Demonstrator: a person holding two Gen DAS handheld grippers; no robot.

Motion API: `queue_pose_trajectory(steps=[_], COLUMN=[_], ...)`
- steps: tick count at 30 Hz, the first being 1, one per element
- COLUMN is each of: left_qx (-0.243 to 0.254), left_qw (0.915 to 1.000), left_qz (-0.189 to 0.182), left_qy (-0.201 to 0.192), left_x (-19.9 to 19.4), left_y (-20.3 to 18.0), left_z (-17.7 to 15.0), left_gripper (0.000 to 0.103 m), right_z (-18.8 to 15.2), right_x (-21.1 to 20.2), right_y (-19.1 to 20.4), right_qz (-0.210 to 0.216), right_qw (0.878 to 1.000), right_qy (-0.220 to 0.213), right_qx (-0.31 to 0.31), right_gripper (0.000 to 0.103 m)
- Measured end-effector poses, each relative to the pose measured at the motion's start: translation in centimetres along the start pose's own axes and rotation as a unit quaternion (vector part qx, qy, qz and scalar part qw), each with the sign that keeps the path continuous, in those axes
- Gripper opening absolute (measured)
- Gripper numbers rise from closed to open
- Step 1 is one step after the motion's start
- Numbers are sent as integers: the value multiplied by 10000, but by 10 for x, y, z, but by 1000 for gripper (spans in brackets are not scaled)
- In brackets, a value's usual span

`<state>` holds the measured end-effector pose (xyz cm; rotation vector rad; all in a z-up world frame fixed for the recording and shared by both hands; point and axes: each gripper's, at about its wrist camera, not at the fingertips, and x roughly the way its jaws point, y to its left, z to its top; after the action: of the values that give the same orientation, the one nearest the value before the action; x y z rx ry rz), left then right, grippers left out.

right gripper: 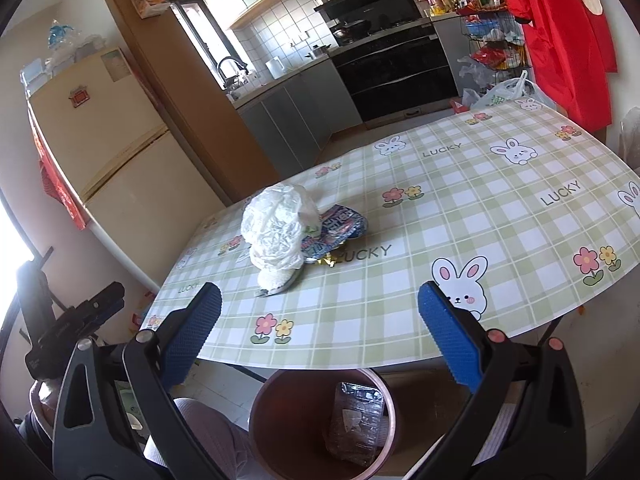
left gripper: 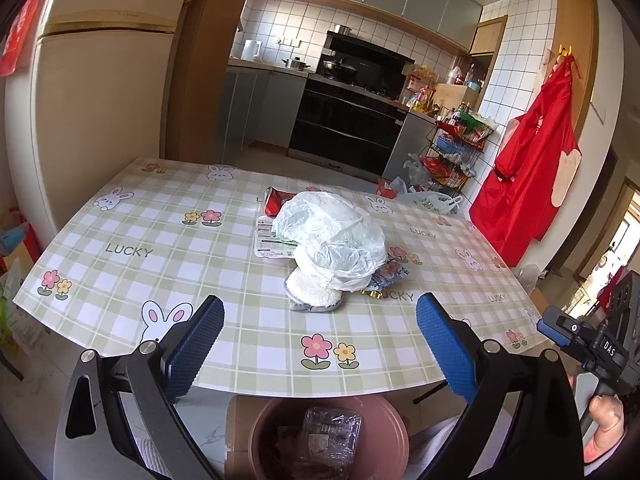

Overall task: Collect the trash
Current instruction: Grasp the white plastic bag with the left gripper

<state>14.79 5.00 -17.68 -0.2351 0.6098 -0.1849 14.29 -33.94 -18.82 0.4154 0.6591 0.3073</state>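
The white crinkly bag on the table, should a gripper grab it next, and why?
Probably yes: the left gripper could reach forward to the white plastic bag. Both grippers are open and empty, the bag tops the trash pile, and the bin waits below the table edge.

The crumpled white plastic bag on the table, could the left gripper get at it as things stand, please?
Probably yes. The left gripper is open and empty, facing the crumpled white plastic bag across bare checked tablecloth. Only the round white fluffy pad sits at the bag's near edge.

A checked tablecloth covers the near table, with a cream fridge at left and a white-tiled kitchen wall far behind.
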Motion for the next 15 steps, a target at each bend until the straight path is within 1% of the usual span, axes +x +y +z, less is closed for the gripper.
queue_pose_trajectory(steps=[4, 7, 10, 13, 15], left_qx=[-85, -28, 27, -43, -72], left_qw=[9999, 9998, 9993, 9982, 9980], left_qz=[-35, 78, 170, 222, 335], left_qy=[101, 160, 345, 559, 532], left_x=[33, 66, 111, 158, 184], left_y=[-9, -23, -37, -42, -44], left_z=[14, 28, 43, 54, 61], left_gripper=[95, 96, 96, 96, 96], right_z=[2, 4, 5, 3, 2], right_x=[13, 24, 36, 46, 51], right_y=[-15, -29, -46, -65, -75], right_qz=[-125, -156, -217, -269, -296], right_qw=[9999, 9998, 9994, 9984, 9977], right_qy=[41, 57, 107, 188, 242], right_qx=[52, 138, 238, 455, 554], right_gripper=[97, 97, 97, 97, 97])
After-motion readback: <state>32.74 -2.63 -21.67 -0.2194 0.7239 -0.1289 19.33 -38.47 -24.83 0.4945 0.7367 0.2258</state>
